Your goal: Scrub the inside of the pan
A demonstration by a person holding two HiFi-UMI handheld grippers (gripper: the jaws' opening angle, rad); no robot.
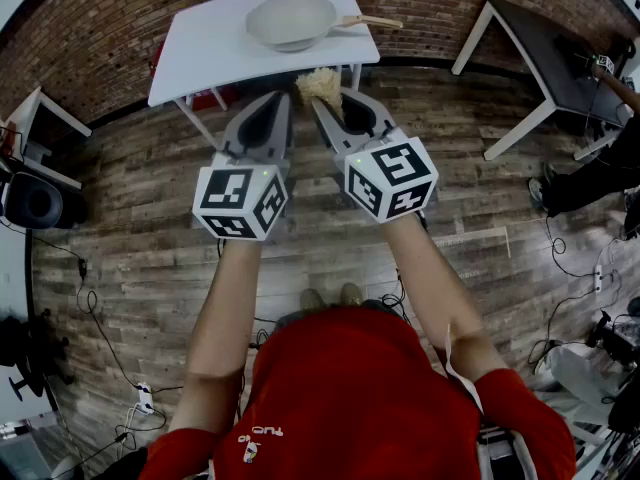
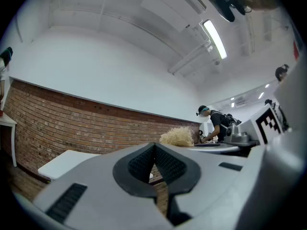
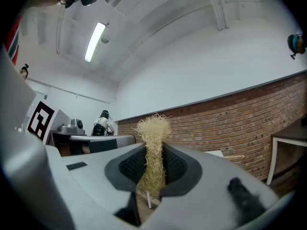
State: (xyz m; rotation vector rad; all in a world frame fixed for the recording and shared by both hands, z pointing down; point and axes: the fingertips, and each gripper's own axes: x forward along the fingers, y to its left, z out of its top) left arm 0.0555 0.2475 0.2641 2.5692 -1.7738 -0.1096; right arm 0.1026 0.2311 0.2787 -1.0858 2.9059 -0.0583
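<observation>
Scrubbing not yet begun: the right gripper (image 3: 154,169) pinches a straw-coloured scrubber (image 3: 153,128), held short of the white table (image 1: 200,48). The pan (image 1: 290,20) sits toward the table's right end, wooden handle pointing to that edge. The left gripper (image 2: 154,152) is pressed together on nothing. The next move calls for bringing the scrubber down into the pan. The pan's inside is small here, seemingly bare; neither gripper view shows it.

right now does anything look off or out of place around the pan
Nothing stands out. The pan sits upright on the white table, and the right gripper holds the straw scrubber, clear of the pan.
</observation>
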